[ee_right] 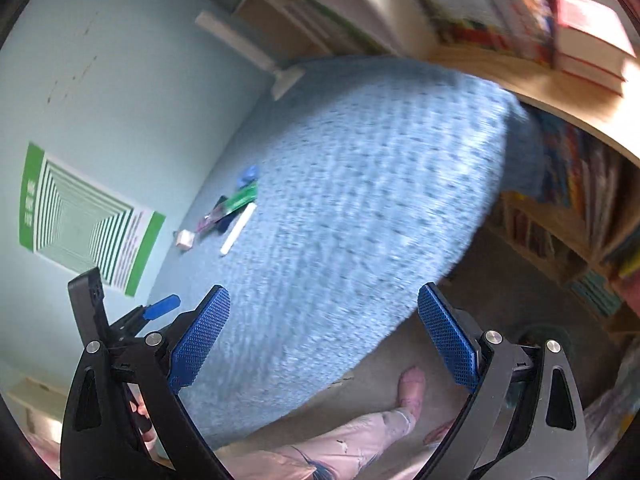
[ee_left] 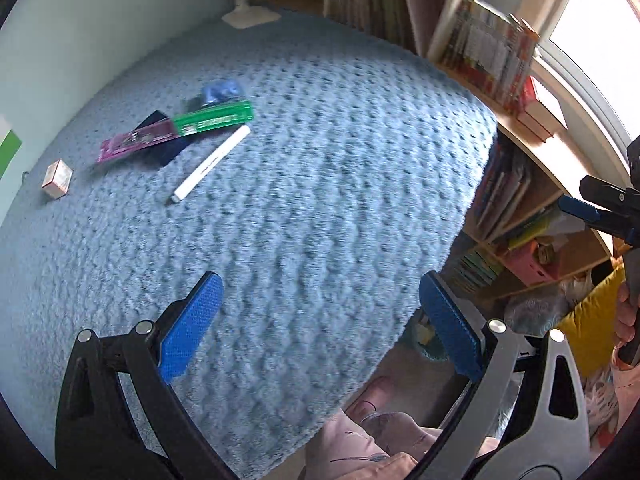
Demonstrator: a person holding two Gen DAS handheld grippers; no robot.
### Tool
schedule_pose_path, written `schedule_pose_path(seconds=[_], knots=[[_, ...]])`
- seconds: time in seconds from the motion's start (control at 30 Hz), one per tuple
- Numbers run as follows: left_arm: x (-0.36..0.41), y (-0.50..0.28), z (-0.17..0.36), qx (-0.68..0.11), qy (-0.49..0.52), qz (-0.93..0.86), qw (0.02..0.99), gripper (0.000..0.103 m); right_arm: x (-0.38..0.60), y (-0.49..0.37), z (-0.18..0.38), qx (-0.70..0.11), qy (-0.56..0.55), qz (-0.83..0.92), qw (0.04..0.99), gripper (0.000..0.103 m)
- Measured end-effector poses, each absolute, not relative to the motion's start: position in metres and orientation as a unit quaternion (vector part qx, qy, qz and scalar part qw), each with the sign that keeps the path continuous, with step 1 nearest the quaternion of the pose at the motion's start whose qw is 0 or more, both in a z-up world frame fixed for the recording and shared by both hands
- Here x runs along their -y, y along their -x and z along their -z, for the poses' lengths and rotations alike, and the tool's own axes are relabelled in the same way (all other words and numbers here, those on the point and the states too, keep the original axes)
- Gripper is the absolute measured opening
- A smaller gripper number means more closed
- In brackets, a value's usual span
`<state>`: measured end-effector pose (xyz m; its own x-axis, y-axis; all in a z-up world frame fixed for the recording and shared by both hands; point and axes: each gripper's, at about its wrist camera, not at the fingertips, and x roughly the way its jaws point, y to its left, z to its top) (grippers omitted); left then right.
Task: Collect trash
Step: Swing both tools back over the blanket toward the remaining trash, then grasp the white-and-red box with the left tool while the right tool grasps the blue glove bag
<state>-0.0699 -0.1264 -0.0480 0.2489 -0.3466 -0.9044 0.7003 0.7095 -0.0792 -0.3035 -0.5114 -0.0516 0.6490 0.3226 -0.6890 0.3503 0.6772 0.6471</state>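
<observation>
A cluster of trash lies on the blue knitted blanket (ee_left: 320, 184) near the wall: a green wrapper (ee_left: 216, 118), a pink wrapper (ee_left: 136, 142) over a dark blue packet (ee_left: 168, 152), a crumpled blue piece (ee_left: 222, 90), a white pen-like stick (ee_left: 212, 164) and a small pink-white box (ee_left: 58, 179). My left gripper (ee_left: 320, 328) hangs high above the blanket's near part, jaws wide open and empty. My right gripper (ee_right: 324, 336) is likewise open and empty above the blanket edge. In the right wrist view the cluster is small: green wrapper (ee_right: 242, 199), white stick (ee_right: 239, 234), small box (ee_right: 185, 239).
Bookshelves (ee_left: 492, 52) full of books run along the bed's far and right side. A pale blue wall (ee_right: 100, 80) with a green-striped poster (ee_right: 84, 220) borders the left. The person's pink-trousered legs (ee_right: 352, 444) and foot stand on the floor below. A yellow cushion (ee_left: 592, 320) lies at right.
</observation>
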Motion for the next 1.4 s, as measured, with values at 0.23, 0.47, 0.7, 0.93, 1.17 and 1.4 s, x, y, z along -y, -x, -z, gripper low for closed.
schedule_pose_path(seconds=[0.23,0.47,0.7,0.93,1.17,1.4], knots=[[0.055,0.017,0.041,-0.519,-0.121,0.27,0.802,0.096,0.469,0.233,0.039,-0.441,-0.37,-0.043,0.817,0.094],[0.003,-0.029,0.039,-0.519,-0.093,0.222,0.82,0.096,0.43,0.165,0.028,-0.456,-0.341,-0.076,0.818,0.094],[-0.032,-0.07,0.043,-0.521,-0.083,0.193,0.827,0.096,0.396,0.098,0.027,-0.473,-0.321,-0.092,0.815,0.094],[-0.05,-0.106,0.052,-0.529,-0.077,0.18,0.826,0.096,0.373,0.039,0.035,-0.493,-0.299,-0.098,0.811,0.094],[-0.058,-0.144,0.063,-0.535,-0.065,0.156,0.828,0.096,0.363,-0.019,0.056,-0.521,-0.268,-0.114,0.802,0.094],[-0.059,-0.193,0.078,-0.547,-0.069,0.125,0.825,0.096,0.365,-0.071,0.078,-0.55,-0.239,-0.114,0.792,0.094]])
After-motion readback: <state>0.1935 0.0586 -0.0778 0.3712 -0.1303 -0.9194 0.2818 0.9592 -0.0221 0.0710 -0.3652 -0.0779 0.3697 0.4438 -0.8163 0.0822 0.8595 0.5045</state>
